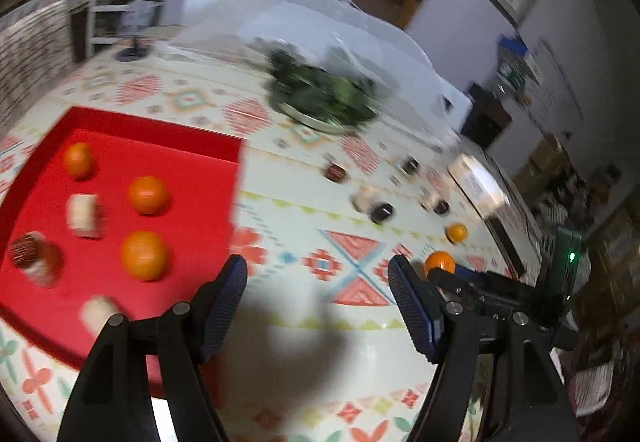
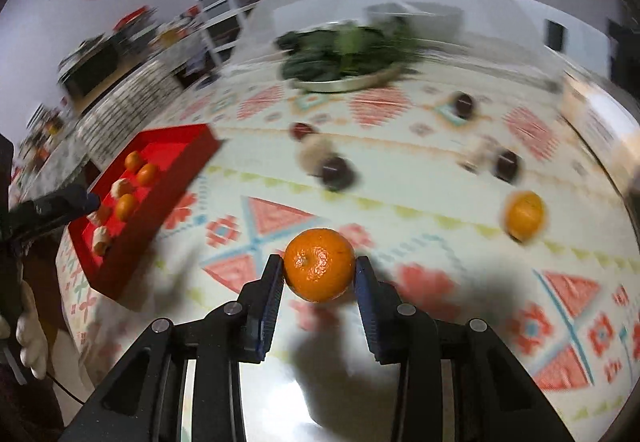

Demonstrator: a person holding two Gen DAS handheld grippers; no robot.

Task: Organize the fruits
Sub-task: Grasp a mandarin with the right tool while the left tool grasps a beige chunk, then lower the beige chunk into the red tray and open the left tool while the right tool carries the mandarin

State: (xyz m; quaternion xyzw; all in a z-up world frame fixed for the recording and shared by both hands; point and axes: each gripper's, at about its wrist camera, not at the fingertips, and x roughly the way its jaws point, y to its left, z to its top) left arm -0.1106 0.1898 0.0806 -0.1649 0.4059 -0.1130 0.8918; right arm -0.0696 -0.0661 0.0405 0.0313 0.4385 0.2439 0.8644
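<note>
1. Right gripper [image 2: 319, 274]: pads pressed on either side of a tangerine [image 2: 320, 265]; fruit gripped, clear of the patterned tablecloth [image 2: 400, 178].
2. Left gripper [image 1: 318, 306]: jaws wide apart, nothing between them.
3. Key relation: red tray [image 2: 160, 198] lies to the held fruit's left, well apart; left gripper is nearer it.
4. Left wrist view alone shows the tray floor with three tangerines; right wrist view alone shows the grip and a loose tangerine [image 2: 524, 217] to the right.
</note>
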